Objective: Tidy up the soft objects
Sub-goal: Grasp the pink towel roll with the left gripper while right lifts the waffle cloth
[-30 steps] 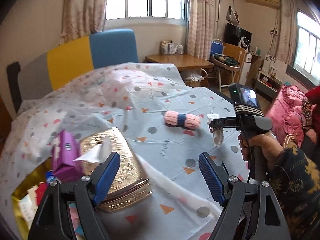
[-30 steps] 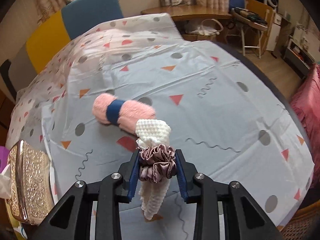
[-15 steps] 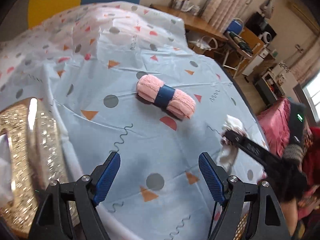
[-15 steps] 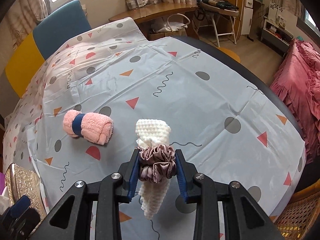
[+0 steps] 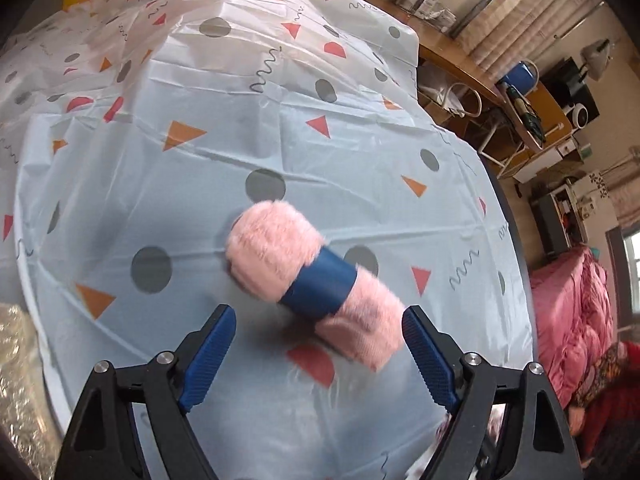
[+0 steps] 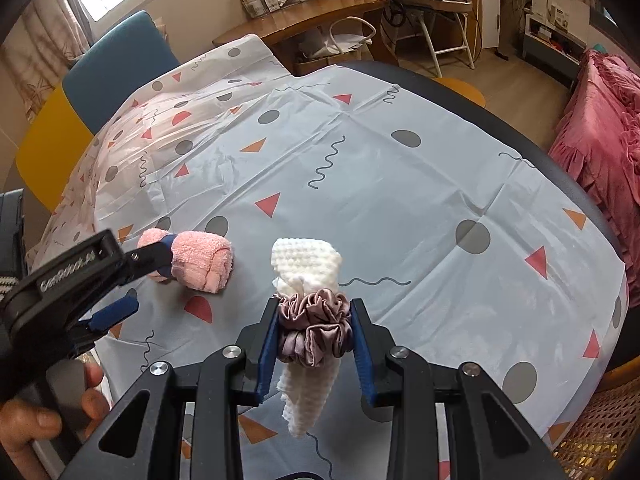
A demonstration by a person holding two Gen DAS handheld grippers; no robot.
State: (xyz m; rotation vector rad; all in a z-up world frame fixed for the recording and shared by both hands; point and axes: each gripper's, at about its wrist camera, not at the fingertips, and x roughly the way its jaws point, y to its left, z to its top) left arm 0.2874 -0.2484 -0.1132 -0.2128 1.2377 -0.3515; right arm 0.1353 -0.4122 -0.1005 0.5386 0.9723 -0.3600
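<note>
Left wrist | pink towel roll (image 5: 312,284) between open left hand-held gripper (image 5: 318,344) pads

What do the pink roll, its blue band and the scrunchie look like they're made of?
Pink roll: fluffy fleece or terry towel, matte, fuzzy nap at the edges. Blue band: smooth and flat, maybe elastic or tape; unclear. Scrunchie: satin-like fabric, mauve, glossy highlights on gathered folds.
</note>
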